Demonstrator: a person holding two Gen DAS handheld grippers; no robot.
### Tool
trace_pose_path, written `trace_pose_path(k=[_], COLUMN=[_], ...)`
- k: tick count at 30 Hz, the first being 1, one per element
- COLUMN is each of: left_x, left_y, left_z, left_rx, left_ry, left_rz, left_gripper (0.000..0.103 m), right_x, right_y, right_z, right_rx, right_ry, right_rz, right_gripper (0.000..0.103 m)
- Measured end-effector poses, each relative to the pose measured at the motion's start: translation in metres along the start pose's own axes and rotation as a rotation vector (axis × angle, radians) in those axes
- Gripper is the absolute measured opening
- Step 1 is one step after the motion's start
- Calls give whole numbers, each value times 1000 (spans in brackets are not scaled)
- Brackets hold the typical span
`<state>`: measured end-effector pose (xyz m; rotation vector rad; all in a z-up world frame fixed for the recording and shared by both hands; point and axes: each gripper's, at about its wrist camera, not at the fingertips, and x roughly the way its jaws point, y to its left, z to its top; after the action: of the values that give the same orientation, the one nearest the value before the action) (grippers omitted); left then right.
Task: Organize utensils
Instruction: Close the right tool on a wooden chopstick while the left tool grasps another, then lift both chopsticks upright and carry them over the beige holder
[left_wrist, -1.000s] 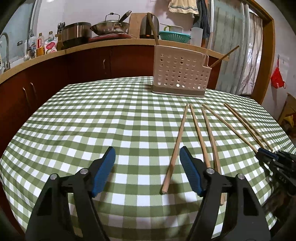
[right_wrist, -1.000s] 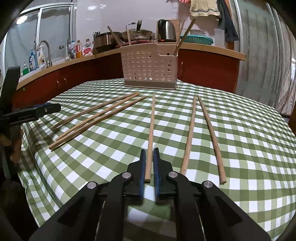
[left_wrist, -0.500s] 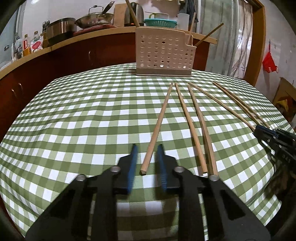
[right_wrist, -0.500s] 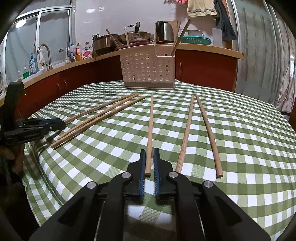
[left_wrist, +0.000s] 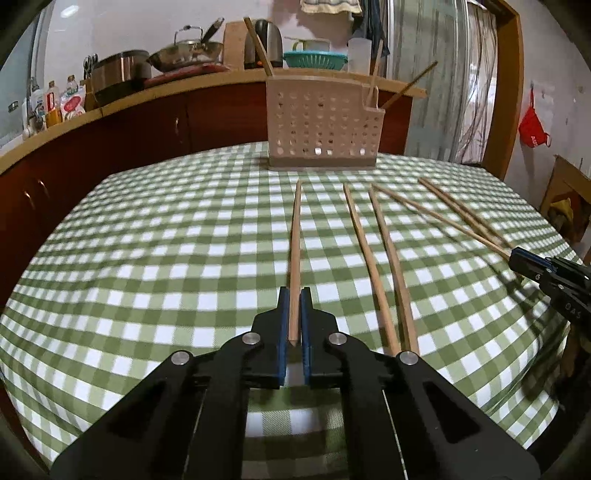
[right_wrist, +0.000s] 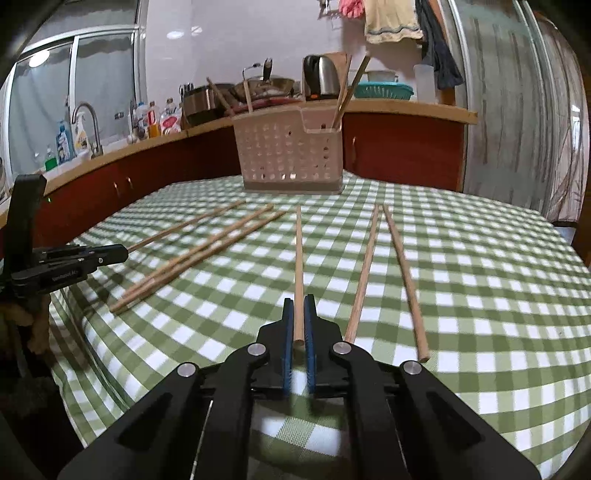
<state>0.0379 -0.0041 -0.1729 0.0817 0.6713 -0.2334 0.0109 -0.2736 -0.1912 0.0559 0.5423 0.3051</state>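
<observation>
Several wooden chopsticks lie on the green checked tablecloth. My left gripper (left_wrist: 294, 293) is shut on the near end of one chopstick (left_wrist: 295, 236), which points toward the beige perforated utensil holder (left_wrist: 321, 129). My right gripper (right_wrist: 299, 301) is shut on the near end of another chopstick (right_wrist: 299, 258), pointing at the same holder (right_wrist: 291, 155). The holder stands at the table's far side with a few chopsticks in it. The right gripper shows at the right edge of the left wrist view (left_wrist: 517, 256); the left gripper shows at the left edge of the right wrist view (right_wrist: 122, 251).
Two loose chopsticks (left_wrist: 380, 266) lie right of my left gripper, more (left_wrist: 461, 218) farther right. Two (right_wrist: 384, 266) lie right of my right gripper, three (right_wrist: 199, 254) to its left. A counter (left_wrist: 110, 107) with pots, a kettle and bottles runs behind the table (left_wrist: 147, 240).
My left gripper has moved right onto a chopstick's end and closed on it from wide open. My right gripper has stayed shut on its chopstick, with the view shifted slightly.
</observation>
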Motion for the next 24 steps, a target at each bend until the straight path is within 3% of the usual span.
trace_pose_path(k=[24], left_x=[-97], left_y=[23], left_z=[74], left_rx=[-37], left_ry=[-239], left_rz=[35], left_gripper=[6], right_x=[-72], right_y=[17], right_z=[82], right_rx=[-21], right_ry=[-194], right_rz=[-48], right_gripper=[6])
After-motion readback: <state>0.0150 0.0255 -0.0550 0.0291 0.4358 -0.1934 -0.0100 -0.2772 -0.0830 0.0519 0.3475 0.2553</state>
